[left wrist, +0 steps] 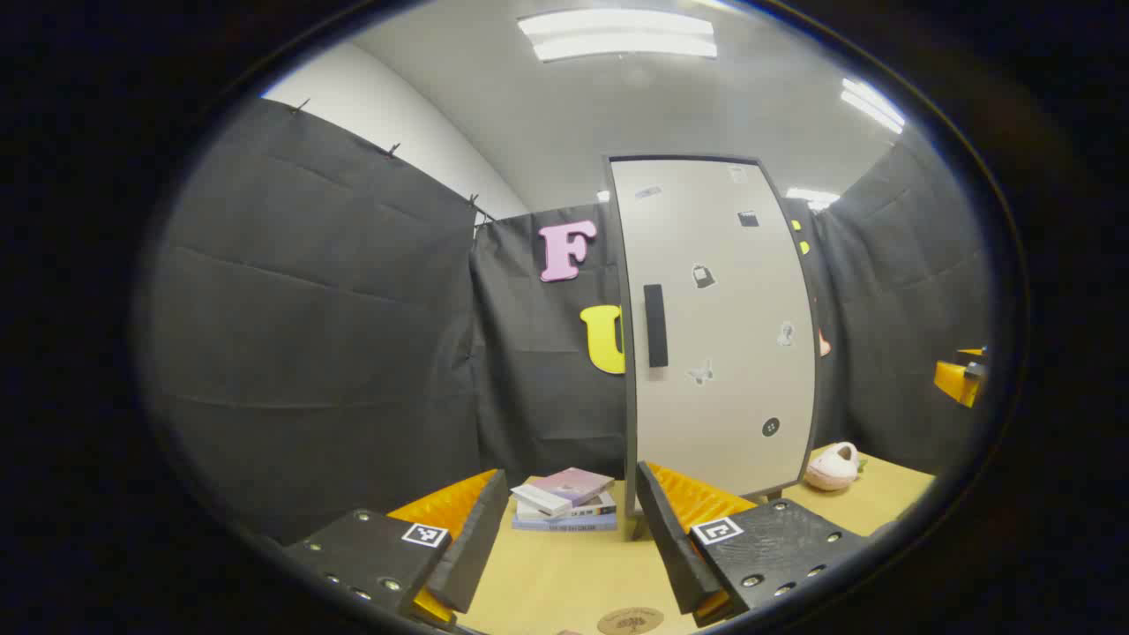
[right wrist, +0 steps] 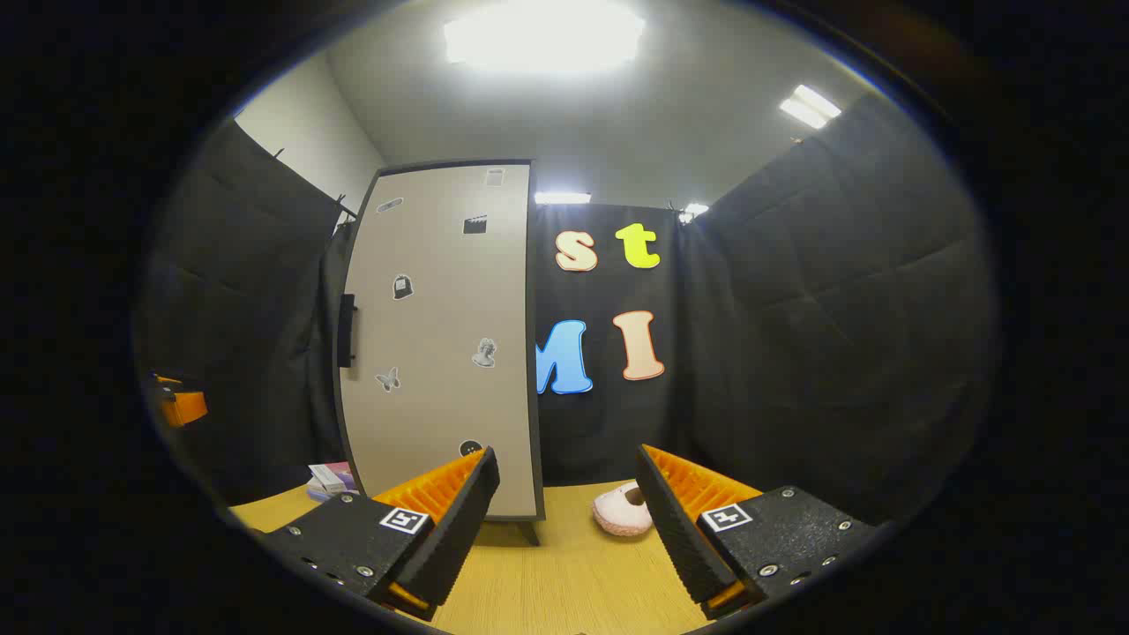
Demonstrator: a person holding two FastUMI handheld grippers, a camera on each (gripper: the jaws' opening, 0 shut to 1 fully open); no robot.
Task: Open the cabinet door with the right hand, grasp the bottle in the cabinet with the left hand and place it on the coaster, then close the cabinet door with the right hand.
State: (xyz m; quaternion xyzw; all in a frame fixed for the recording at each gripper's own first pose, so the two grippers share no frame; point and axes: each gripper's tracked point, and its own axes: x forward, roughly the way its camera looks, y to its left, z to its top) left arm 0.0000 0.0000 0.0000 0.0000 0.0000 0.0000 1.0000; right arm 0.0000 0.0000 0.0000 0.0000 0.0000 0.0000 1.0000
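Observation:
A tall pale cabinet (left wrist: 719,326) with stickers stands on the wooden table, its door closed and a dark vertical handle (left wrist: 655,325) on its left side. The right gripper view has the cabinet (right wrist: 441,344) at left of centre, the handle (right wrist: 347,331) on its left edge. A round brown coaster (left wrist: 630,621) lies on the table at the bottom edge, between my left gripper's fingers. My left gripper (left wrist: 571,507) is open and holds nothing. My right gripper (right wrist: 566,485) is open too, short of the cabinet. The bottle is hidden.
A stack of books (left wrist: 564,499) lies on the table (left wrist: 564,573) left of the cabinet's foot, also the books (right wrist: 331,479) in the right gripper view. A pink slipper (left wrist: 833,466) sits to the cabinet's right, the same slipper (right wrist: 623,513) between my right fingers. Black cloth walls close the booth.

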